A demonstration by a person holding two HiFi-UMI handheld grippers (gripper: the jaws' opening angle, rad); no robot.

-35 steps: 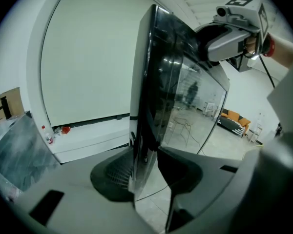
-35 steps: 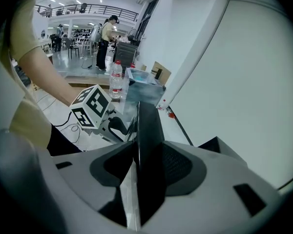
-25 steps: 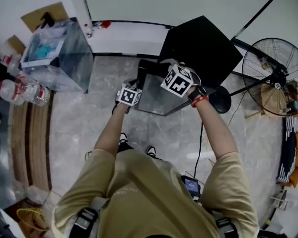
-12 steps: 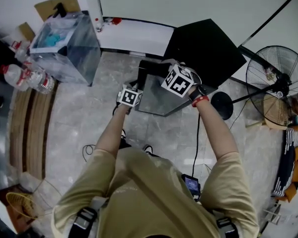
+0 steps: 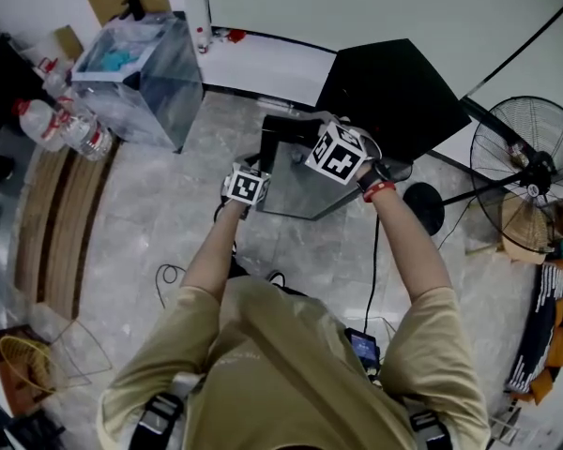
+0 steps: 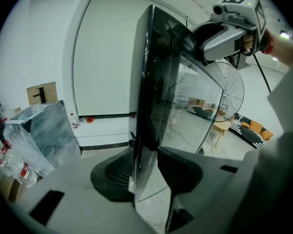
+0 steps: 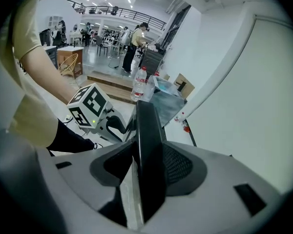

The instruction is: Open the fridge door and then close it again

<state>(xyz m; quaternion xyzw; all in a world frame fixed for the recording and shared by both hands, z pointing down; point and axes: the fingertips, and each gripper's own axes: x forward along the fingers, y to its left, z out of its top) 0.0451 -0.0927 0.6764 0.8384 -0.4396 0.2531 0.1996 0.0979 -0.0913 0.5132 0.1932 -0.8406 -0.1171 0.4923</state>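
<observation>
Both grippers are on the fridge door [image 5: 298, 184], which stands swung well out from the black fridge cabinet [image 5: 394, 92]. So the task is in its swinging stage, not at its start or finish. The left gripper [image 6: 145, 172] has its jaws at a middling spread, with the door's thin dark edge running up between them and the pads against its faces. The right gripper [image 7: 147, 165] sits higher on the same door. Its jaws are set wider and close on the thick black top edge, which rises straight out from between them. Each gripper shows in the other's view, just across the panel.

I judge the door to be at or near full opening (which way it is travelling cannot be read from this moment alone). The next move calls for both pairs of jaws to keep their hold while following the door's arc about its hinge towards the cabinet. They should move together so the panel is not twisted, and let go only once it seats.
</observation>
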